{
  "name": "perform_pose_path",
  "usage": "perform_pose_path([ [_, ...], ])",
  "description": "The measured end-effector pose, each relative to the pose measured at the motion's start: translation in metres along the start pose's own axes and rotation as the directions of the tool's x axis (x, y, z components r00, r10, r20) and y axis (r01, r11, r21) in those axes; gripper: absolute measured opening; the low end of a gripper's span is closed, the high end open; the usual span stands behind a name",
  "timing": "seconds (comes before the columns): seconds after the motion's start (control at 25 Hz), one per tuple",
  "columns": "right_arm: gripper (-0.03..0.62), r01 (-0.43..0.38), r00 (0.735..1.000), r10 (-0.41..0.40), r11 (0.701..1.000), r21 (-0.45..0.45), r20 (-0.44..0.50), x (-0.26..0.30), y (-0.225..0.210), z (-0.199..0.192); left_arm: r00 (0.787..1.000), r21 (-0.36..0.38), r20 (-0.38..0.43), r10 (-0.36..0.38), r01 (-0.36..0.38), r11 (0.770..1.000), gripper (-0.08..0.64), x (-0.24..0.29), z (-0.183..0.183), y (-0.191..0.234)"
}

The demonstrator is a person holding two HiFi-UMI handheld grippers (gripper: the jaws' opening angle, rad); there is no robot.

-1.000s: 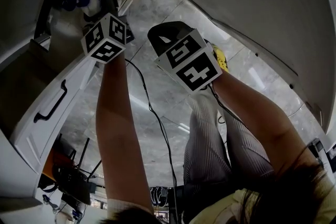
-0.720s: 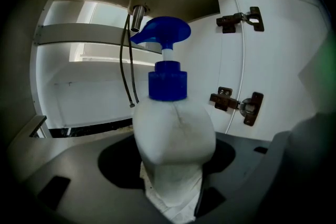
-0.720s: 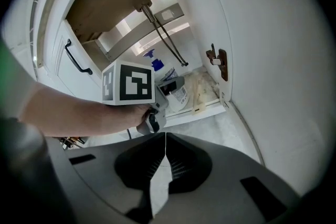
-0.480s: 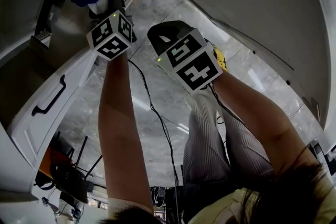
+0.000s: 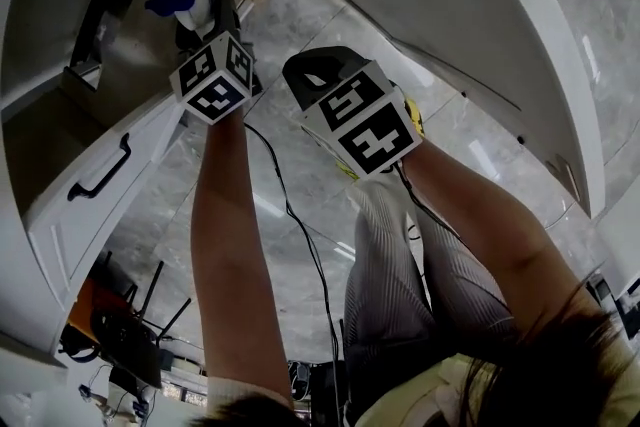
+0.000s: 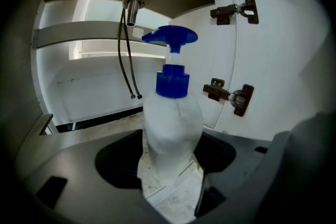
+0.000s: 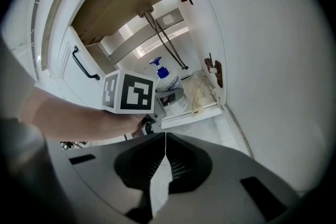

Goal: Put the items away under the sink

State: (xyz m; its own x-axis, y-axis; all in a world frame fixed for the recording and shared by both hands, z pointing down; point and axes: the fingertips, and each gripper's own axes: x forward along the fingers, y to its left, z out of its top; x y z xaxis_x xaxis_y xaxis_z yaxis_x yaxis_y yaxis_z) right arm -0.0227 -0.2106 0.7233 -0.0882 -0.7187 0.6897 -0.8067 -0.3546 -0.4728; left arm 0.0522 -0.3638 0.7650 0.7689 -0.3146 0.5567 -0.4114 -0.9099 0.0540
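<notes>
Clamping the pump bottle [image 6: 172,123] low, left gripper [image 6: 170,165] fingers hold it upright, seemingly to stand it on the cabinet floor [image 6: 176,206]; right gripper [image 7: 165,165] fingers meet, empty.

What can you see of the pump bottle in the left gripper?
The pump bottle has a cloudy white plastic-looking body, a blue collar and a blue pump head whose spout points left in the left gripper view. It stands upright, clamped low on its body between the jaws of the left gripper, at the mouth of the open under-sink cabinet, over its stained floor. Its base is hidden.
</notes>
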Motion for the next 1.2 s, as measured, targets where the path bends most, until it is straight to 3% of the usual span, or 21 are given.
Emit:
perform_pose_path([
  [0.32,0.026,0.011,1.000,-0.011,1.000,0.005,-0.004,-0.016,0.011,0.001,0.997,-0.028,-0.059,-0.041,0.040,0.999,0.304,-0.020,-0.003,-0.010],
  [0.64,0.026,0.015,1.000,-0.015,1.000,0.003,-0.021,-0.034,0.025,0.006,0.994,-0.115,-0.105,-0.016,0.004,0.993,0.304,-0.057,-0.016,-0.006],
  [0.84,0.026,0.021,0.999,-0.021,1.000,0.010,-0.030,-0.044,0.033,0.008,0.988,-0.155,-0.143,-0.048,0.026,0.988,0.302,-0.085,-0.025,-0.019],
  [1.2,0.026,0.030,0.998,-0.029,0.999,0.017,-0.052,-0.067,0.048,0.015,0.985,-0.210,-0.136,-0.102,0.072,0.975,0.302,-0.129,0.000,-0.036],
])
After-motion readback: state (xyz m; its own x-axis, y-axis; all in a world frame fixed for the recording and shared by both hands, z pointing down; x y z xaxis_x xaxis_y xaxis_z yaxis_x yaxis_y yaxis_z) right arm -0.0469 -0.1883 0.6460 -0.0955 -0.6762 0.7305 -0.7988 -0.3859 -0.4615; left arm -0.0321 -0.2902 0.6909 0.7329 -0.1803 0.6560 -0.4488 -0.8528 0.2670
